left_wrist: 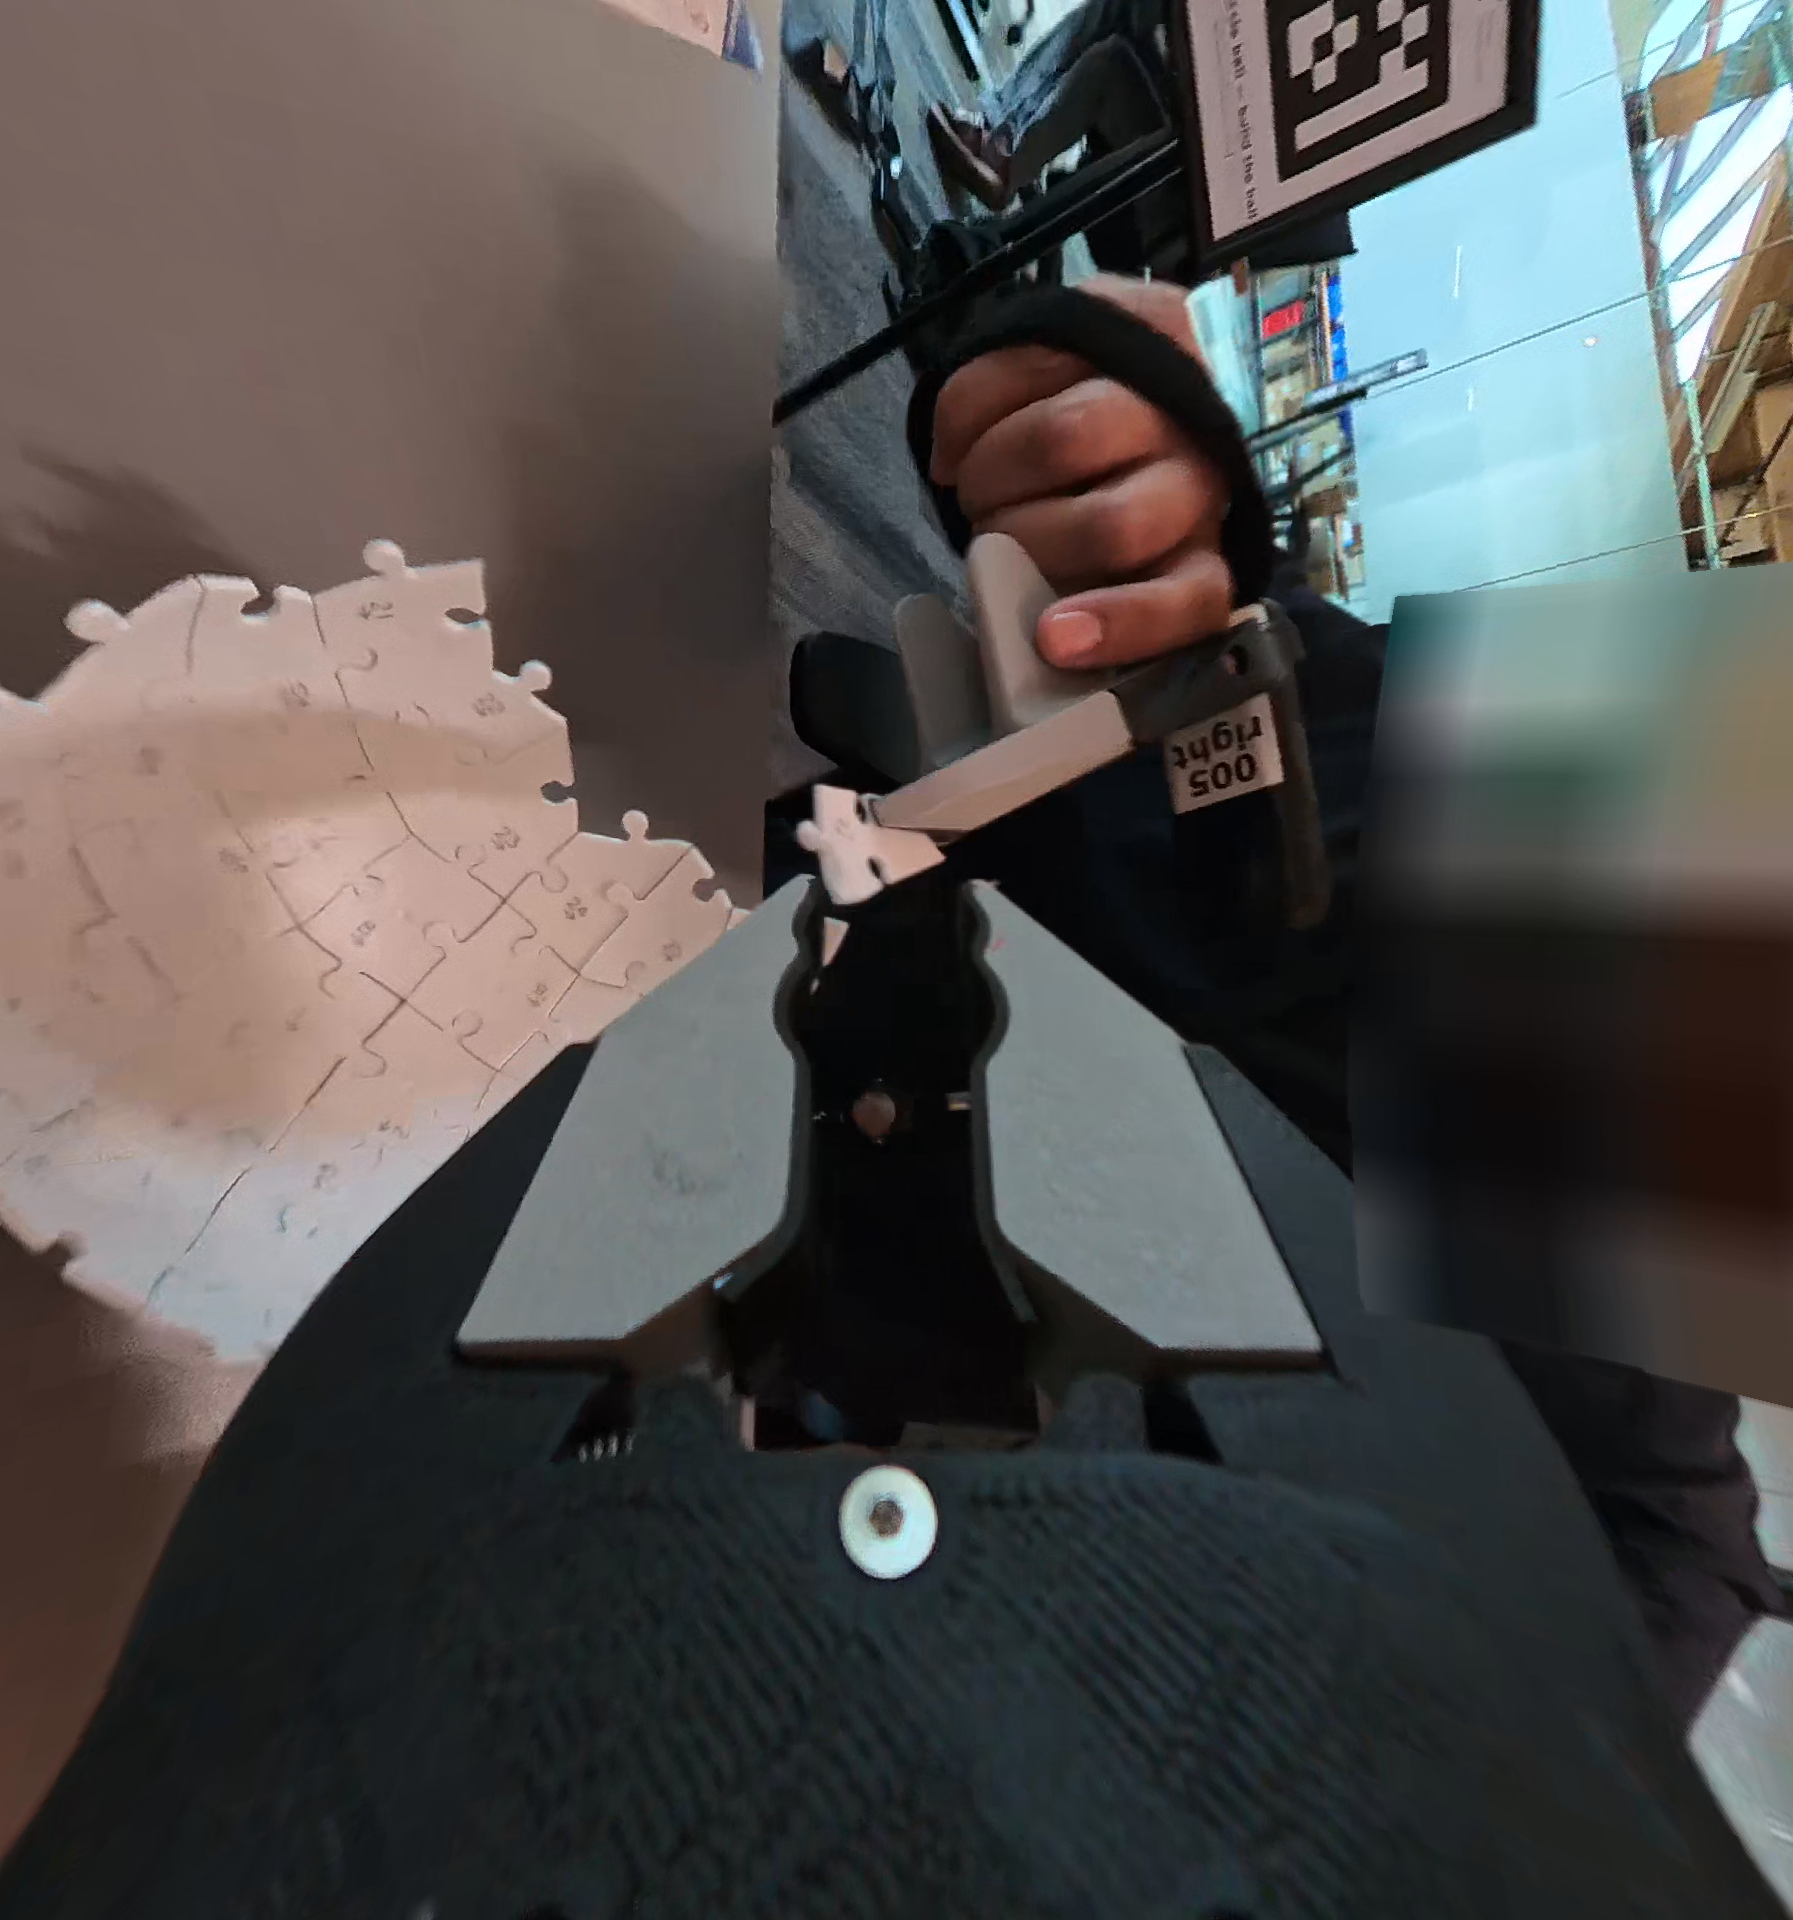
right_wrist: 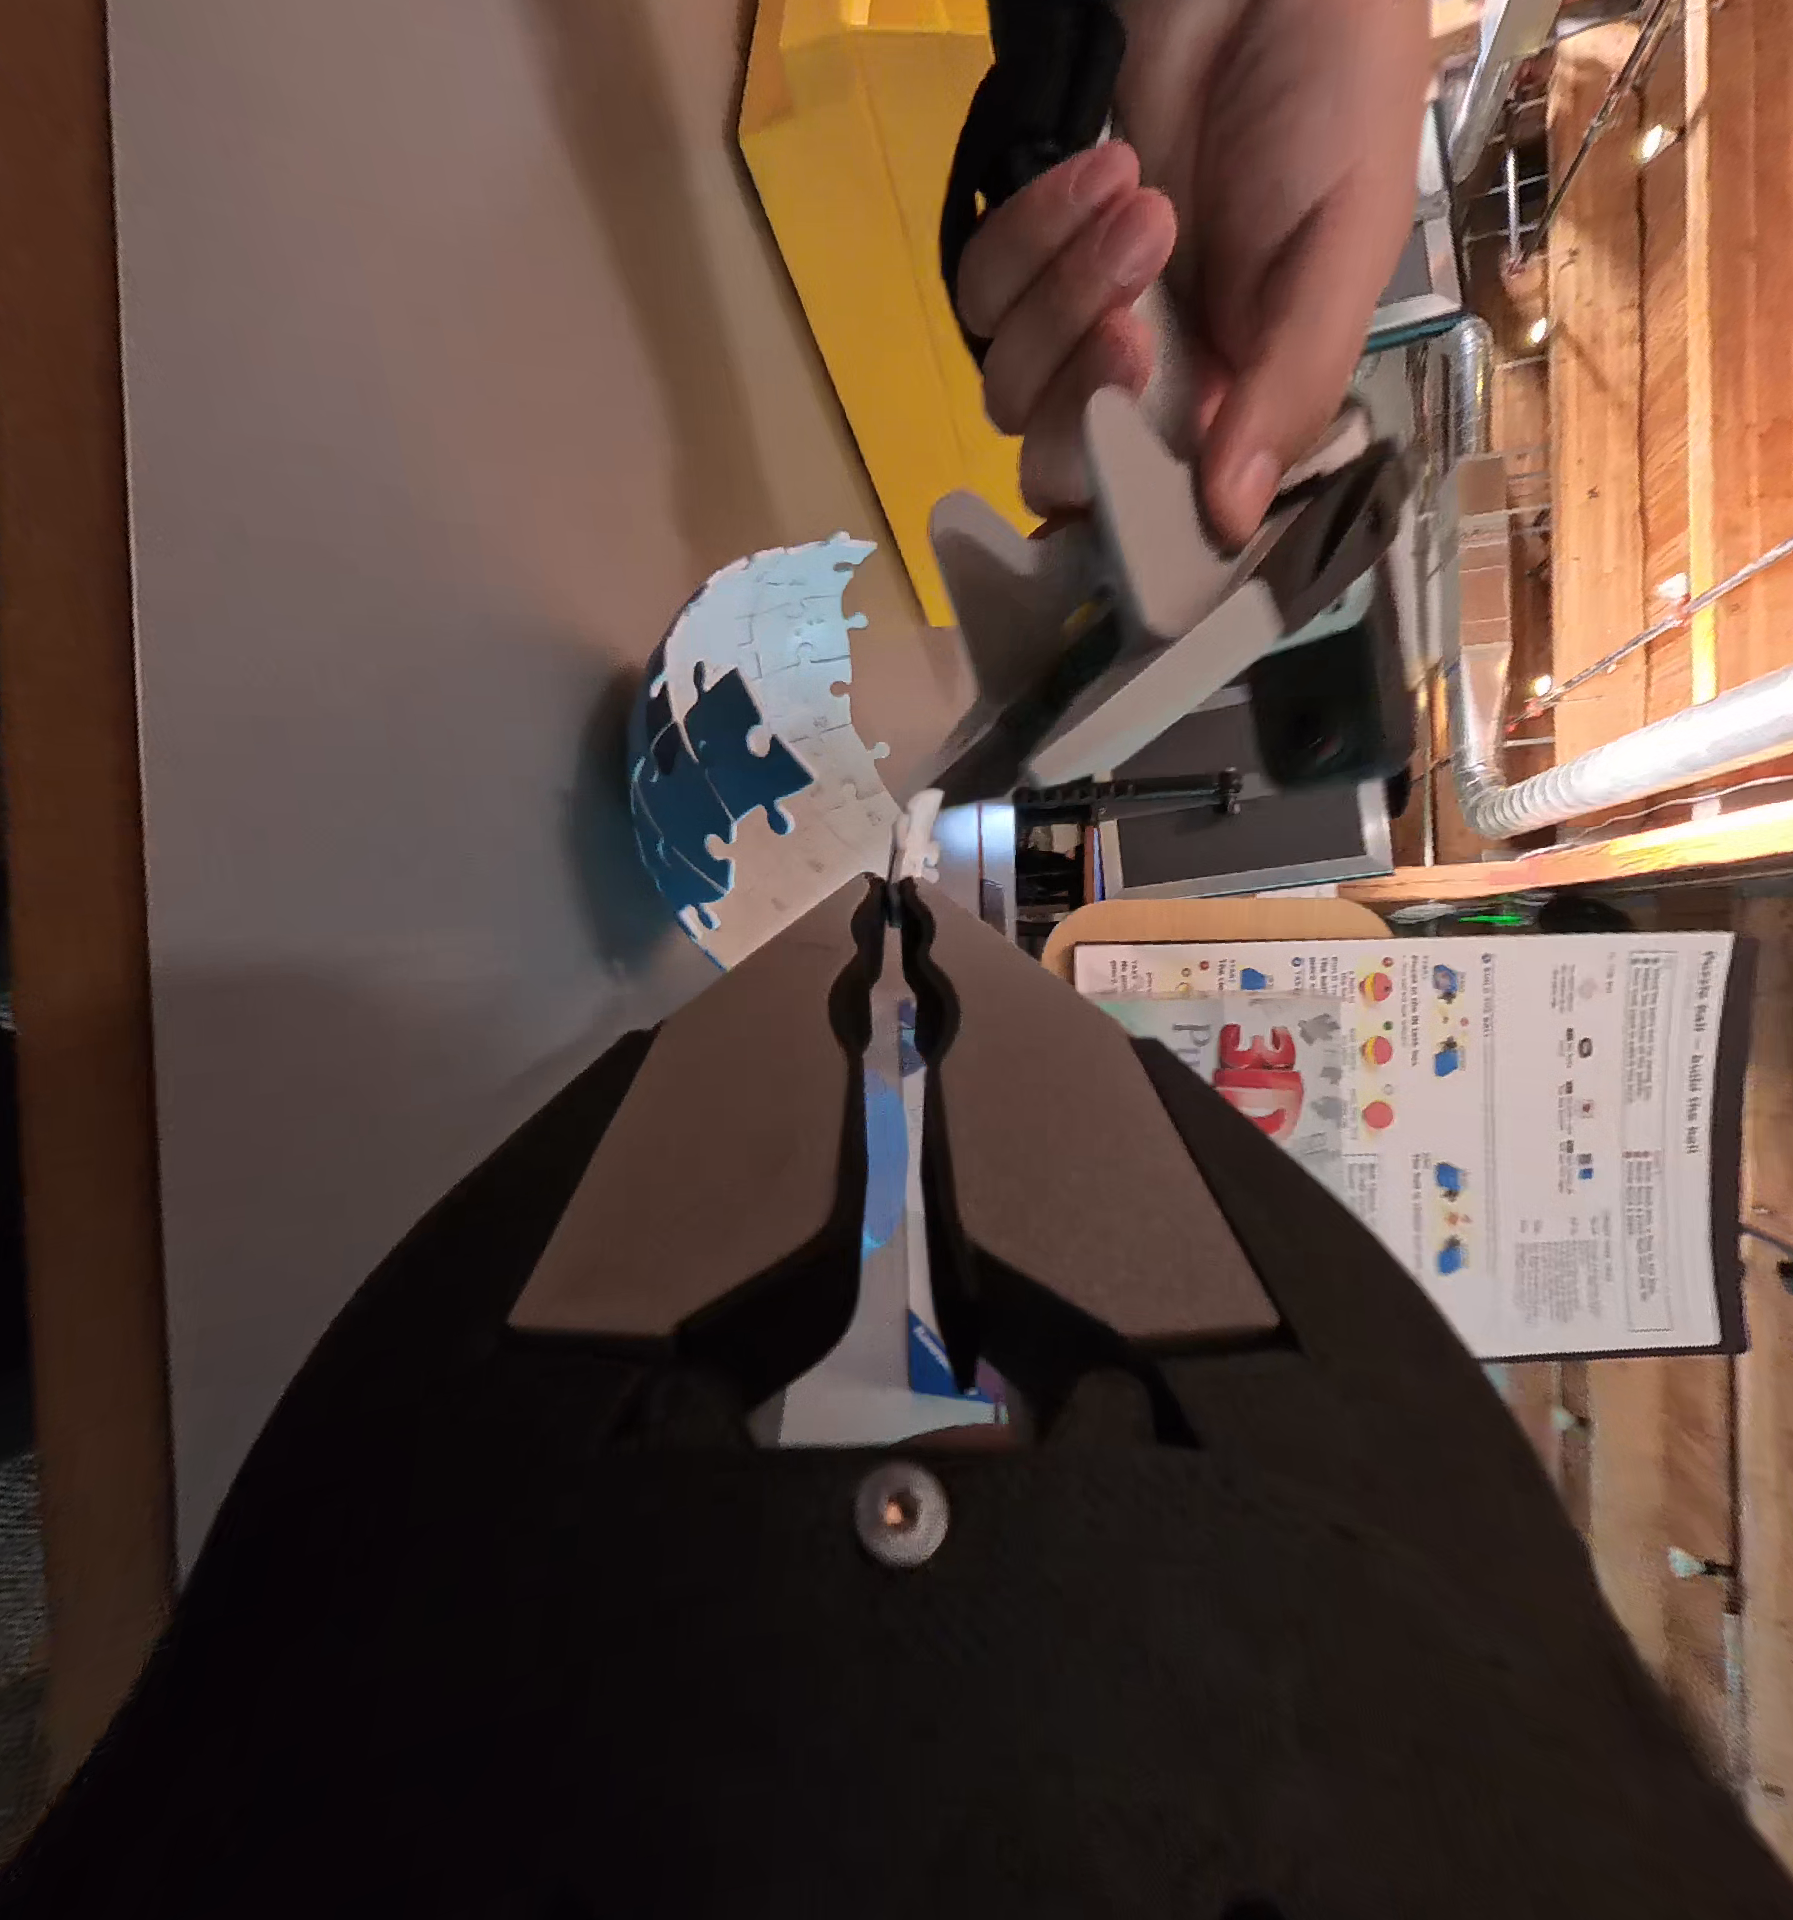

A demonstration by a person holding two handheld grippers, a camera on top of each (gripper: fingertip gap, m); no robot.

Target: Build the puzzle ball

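A small white puzzle piece (left_wrist: 856, 852) is pinched in my right gripper (right_wrist: 897, 896), whose fingers are shut on its lower edge; in the right wrist view the piece (right_wrist: 918, 831) stands up from the tips. My left gripper (left_wrist: 897, 914) is open, and the piece sits just at its tips with neither pad pressing on it. The right gripper (left_wrist: 876, 816) reaches in from the upper right in the left wrist view. The left gripper (right_wrist: 939, 795) comes in from the upper right in the right wrist view. The partly built puzzle ball (right_wrist: 757, 769), blue outside and white inside, lies on the table beside both grippers; it also shows in the left wrist view (left_wrist: 279, 914).
The pale table (right_wrist: 352, 520) bears a yellow box (right_wrist: 871, 260) behind the ball. A printed instruction sheet (right_wrist: 1443, 1143) and the puzzle's packaging (right_wrist: 1256, 1081) stand to the right. A person's hands hold both grippers. A black-and-white marker card (left_wrist: 1359, 104) hangs above.
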